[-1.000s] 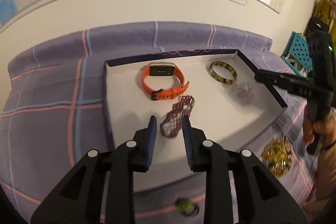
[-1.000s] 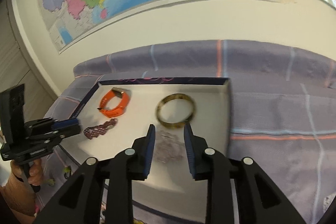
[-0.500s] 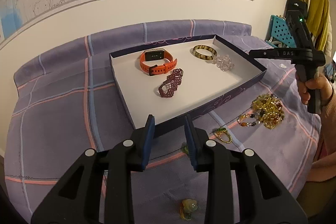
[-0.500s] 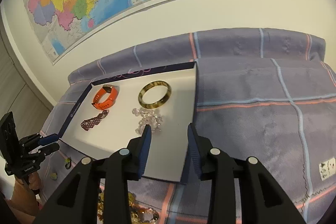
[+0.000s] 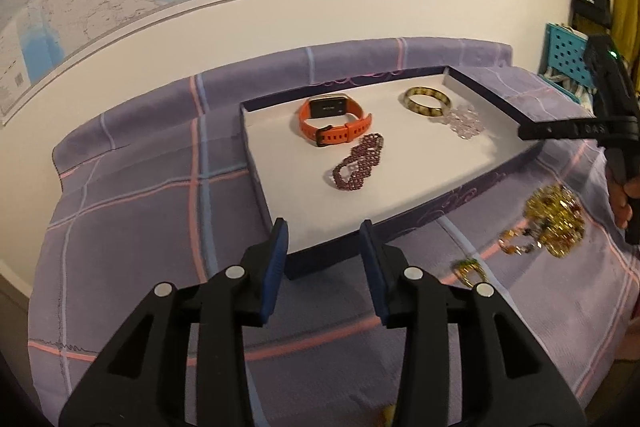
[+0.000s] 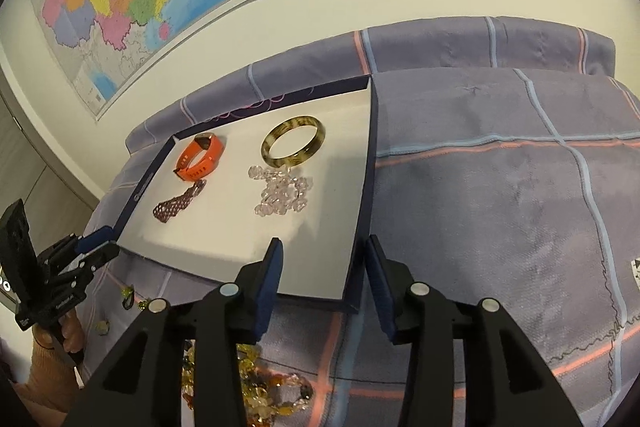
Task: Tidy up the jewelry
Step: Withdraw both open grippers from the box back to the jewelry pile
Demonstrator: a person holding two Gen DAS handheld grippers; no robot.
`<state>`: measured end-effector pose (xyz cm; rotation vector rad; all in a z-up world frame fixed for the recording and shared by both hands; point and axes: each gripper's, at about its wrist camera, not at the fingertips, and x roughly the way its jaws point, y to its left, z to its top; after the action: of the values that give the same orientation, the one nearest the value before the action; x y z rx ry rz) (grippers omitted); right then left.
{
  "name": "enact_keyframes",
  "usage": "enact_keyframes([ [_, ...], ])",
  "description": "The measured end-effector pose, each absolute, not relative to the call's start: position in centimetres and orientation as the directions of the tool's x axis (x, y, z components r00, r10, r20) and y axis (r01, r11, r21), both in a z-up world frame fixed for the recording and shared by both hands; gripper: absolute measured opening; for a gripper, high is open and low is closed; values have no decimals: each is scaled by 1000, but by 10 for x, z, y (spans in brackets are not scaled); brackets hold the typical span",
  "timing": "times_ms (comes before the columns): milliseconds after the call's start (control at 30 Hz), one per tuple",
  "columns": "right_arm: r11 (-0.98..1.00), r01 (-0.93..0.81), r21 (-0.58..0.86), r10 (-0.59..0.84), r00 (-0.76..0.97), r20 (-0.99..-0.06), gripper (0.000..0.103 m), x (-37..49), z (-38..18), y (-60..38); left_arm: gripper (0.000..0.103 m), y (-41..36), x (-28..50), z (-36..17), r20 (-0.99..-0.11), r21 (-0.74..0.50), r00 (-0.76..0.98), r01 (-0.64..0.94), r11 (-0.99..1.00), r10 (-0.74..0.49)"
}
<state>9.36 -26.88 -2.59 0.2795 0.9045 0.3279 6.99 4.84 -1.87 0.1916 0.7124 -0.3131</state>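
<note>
In the left wrist view, the left gripper (image 5: 323,241) hangs above the near edge of the tray (image 5: 472,189), its jaws wide and holding nothing. Inside the tray lie an orange watch (image 5: 334,125), a purple bracelet (image 5: 357,162), an amber bangle (image 5: 427,101) and a clear bead bracelet (image 5: 464,121). A golden bead pile (image 5: 554,223) rests on the purple bed cover (image 5: 132,211), outside the tray. In the right wrist view, the right gripper (image 6: 323,265) hovers over the near right corner of the tray (image 6: 370,171), jaws wide and empty.
</note>
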Motion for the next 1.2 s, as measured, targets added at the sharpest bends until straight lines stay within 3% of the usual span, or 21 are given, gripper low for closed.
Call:
enact_keyframes([
  [600,920,-152,361,375,612,-697,41,95,-19,-271,41,39,65,-12,-658,11,721,300,954,-219],
  [767,904,-317,287,426,617,-661,41,55,7,-255,48,32,42,4,-612,-17,739,346,938,-283],
  [967,852,-507,130,428,530,-732,37,21,3,-213,50,14,25,6,-613,-30,718,394,919,-328],
  [1200,807,-591,2,365,495,-789,30,13,-8,-189,51,3,13,0,-630,-56,690,418,907,-357],
])
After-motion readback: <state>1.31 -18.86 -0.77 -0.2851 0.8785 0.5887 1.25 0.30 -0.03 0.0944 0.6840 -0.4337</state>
